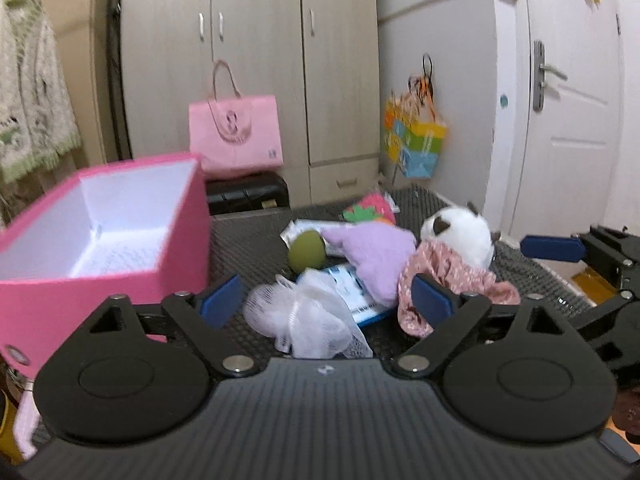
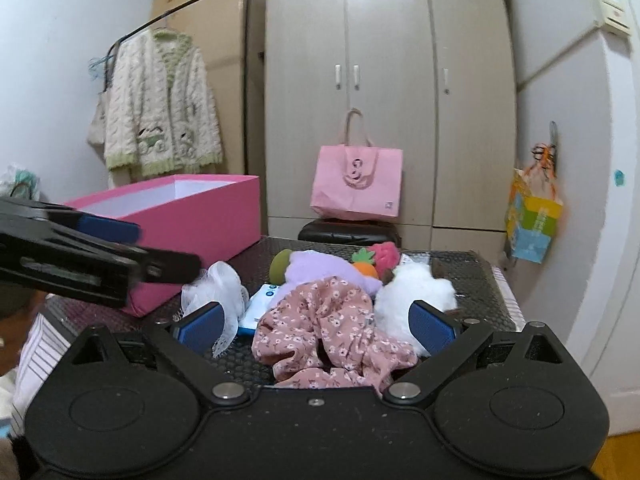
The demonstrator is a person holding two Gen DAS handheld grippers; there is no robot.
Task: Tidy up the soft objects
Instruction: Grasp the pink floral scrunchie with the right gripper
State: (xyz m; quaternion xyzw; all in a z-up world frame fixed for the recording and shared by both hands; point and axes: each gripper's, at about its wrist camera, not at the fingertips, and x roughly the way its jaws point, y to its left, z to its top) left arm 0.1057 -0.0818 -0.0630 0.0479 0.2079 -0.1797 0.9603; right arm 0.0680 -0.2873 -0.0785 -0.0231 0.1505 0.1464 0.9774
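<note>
Left gripper (image 1: 326, 300) stood open, nothing clamped; white mesh puff (image 1: 308, 320) lay between its jaws on desk (image 1: 248, 248). Right gripper (image 2: 316, 326) open over floral cloth (image 2: 328, 320). Pink box (image 1: 100, 232) left of left gripper. Blue-white packet (image 1: 356, 288) print and pink bag (image 2: 356, 184) logo unreadable.

The blue-and-white packet (image 2: 258, 312) lies mostly buried under the purple plush (image 2: 320, 266) and white mesh puff (image 2: 218, 284), its print too small to read, while the pink box (image 1: 100, 240) is cut off at nine o'clock.
</note>
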